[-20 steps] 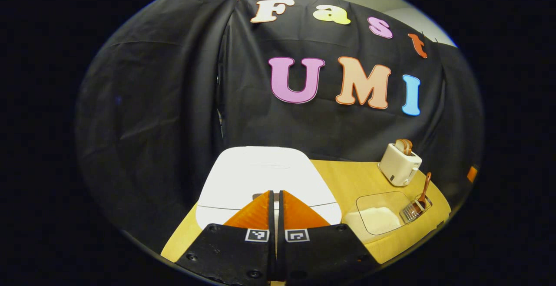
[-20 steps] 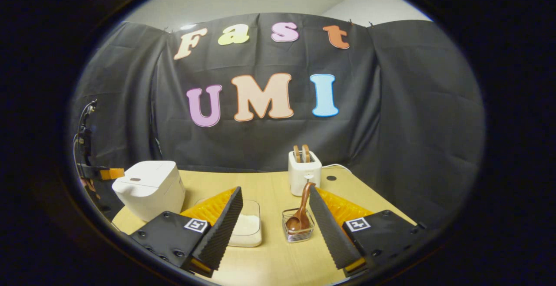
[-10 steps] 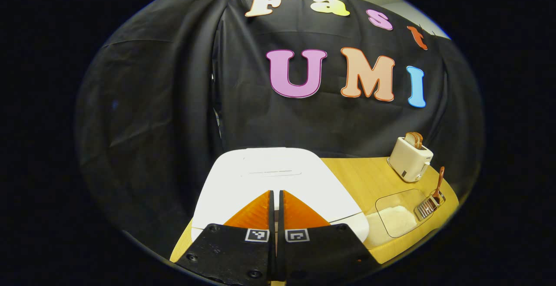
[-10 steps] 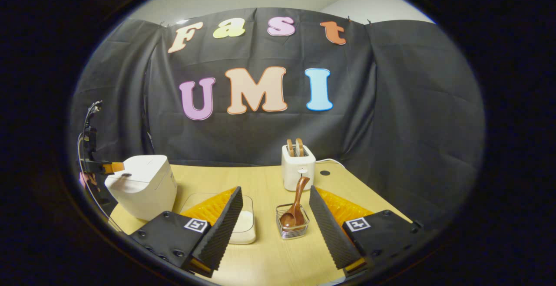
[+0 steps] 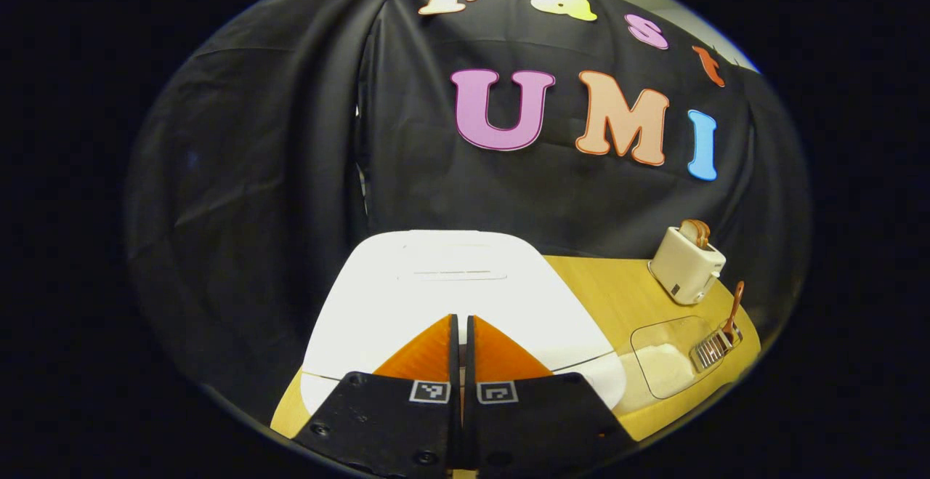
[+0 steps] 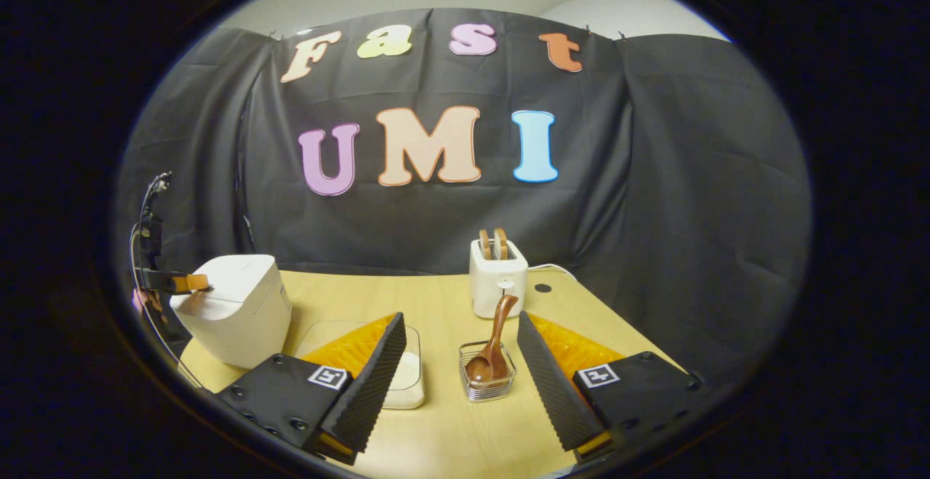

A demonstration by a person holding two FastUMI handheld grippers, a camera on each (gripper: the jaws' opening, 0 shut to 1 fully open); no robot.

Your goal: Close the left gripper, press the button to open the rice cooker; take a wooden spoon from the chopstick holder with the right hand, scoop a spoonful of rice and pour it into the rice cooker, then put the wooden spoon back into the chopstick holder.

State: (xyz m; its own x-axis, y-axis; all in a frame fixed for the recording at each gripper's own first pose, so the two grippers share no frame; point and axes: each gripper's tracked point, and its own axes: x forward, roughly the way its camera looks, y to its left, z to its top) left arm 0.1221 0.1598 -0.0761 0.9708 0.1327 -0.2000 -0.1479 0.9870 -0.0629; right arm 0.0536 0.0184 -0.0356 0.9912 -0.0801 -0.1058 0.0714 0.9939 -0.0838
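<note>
The white rice cooker [image 5: 450, 297] has its lid down. My left gripper [image 5: 461, 319] is shut, its tips resting on the front of the lid, over where the button was visible a second ago. In the right gripper view that same gripper [image 6: 195, 283] touches the cooker [image 6: 232, 308] at its front top edge. My right gripper [image 6: 460, 330] is open and holds nothing. A wooden spoon [image 6: 494, 348] stands in the wire chopstick holder [image 6: 488, 377] between and beyond its fingers. The clear box of rice [image 6: 407, 370] lies left of the holder.
A white toaster [image 6: 498, 283] with two bread slices stands behind the holder on the wooden table [image 6: 450, 428]. In the left gripper view the toaster [image 5: 686, 261], rice box [image 5: 665, 359] and holder [image 5: 716, 344] sit at the far right. Black cloth walls the back and sides.
My left gripper moved forward and down onto the cooker's front, covering the button. The right gripper view shifted slightly; its fingers stay open.
</note>
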